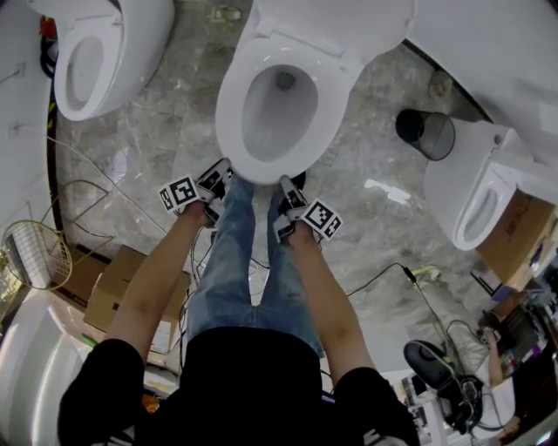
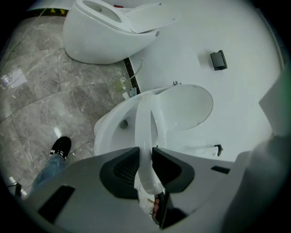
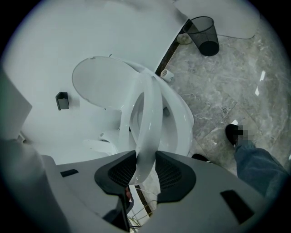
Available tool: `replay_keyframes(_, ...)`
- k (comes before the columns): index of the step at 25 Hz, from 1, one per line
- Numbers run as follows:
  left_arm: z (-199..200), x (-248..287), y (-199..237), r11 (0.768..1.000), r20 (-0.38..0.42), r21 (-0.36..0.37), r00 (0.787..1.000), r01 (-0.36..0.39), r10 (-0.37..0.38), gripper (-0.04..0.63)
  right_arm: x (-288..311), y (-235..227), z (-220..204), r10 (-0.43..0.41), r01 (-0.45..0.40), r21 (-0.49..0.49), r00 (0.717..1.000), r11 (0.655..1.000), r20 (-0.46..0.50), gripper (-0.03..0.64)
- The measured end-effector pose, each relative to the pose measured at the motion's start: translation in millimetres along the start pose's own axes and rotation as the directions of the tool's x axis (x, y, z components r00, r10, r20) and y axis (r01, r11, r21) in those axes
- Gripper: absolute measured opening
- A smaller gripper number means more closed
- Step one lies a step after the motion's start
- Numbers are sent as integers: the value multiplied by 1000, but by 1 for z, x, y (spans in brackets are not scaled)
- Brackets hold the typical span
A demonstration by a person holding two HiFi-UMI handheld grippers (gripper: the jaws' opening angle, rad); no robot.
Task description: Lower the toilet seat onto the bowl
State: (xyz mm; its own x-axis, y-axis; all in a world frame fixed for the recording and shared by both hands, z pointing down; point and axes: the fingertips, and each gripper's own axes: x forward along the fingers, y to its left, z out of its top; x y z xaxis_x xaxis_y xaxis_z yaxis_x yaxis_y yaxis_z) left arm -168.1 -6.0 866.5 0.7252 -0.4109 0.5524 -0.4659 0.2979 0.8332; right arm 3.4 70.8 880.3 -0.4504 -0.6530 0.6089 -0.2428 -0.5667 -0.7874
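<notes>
The white toilet seat (image 1: 228, 122) is a ring over the bowl (image 1: 277, 111), and its lid (image 1: 340, 26) stands open behind it. My left gripper (image 1: 223, 172) grips the ring's front left and my right gripper (image 1: 288, 187) its front right. In the left gripper view the seat (image 2: 144, 123) runs edge-on between the dark pads of the left gripper (image 2: 145, 166), lifted off the bowl (image 2: 109, 132). In the right gripper view the right gripper (image 3: 145, 170) is likewise shut on the seat (image 3: 150, 113), with the lid (image 3: 97, 84) beyond.
The person's jeans-clad legs (image 1: 248, 261) stand right in front of the bowl. Other white toilets sit at the far left (image 1: 96, 52) and at the right (image 1: 488, 192). A black wastebasket (image 1: 427, 132), cardboard boxes (image 1: 113, 287), a wire basket (image 1: 35, 253) and cables lie on the marble floor.
</notes>
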Motion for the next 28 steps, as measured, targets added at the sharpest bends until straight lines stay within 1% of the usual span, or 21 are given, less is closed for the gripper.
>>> replay_keyframes(3,-3,1,7,1000,0,-12,1000,3,-3,89,2,-7,-4,-6,6,1,1000,1000,-3,143)
replay_keyframes(6,-4,4,14,1000,-1,-14,1000,-14,14,89,6,-13,-3,-19,19,4,1000,1000,-3,143)
replay_keyframes(9,-5,9,22,999,8,-33,1000,-7,7,87,10,-21,-4,-30,30,14,1000,999,3,143)
replay_keyframes(13,-4,11,32,999,8,-21,999,-31,31,84,17,-30,-6,-42,42,42,999,998,13,140)
replay_keyframes(21,-6,22,49,998,-10,-12,998,-63,63,83,28,-47,-6,-71,71,48,997,996,5,141)
replay_keyframes(28,-7,31,63,996,-10,-19,997,-83,82,83,37,-61,-6,-96,96,60,995,994,1,143)
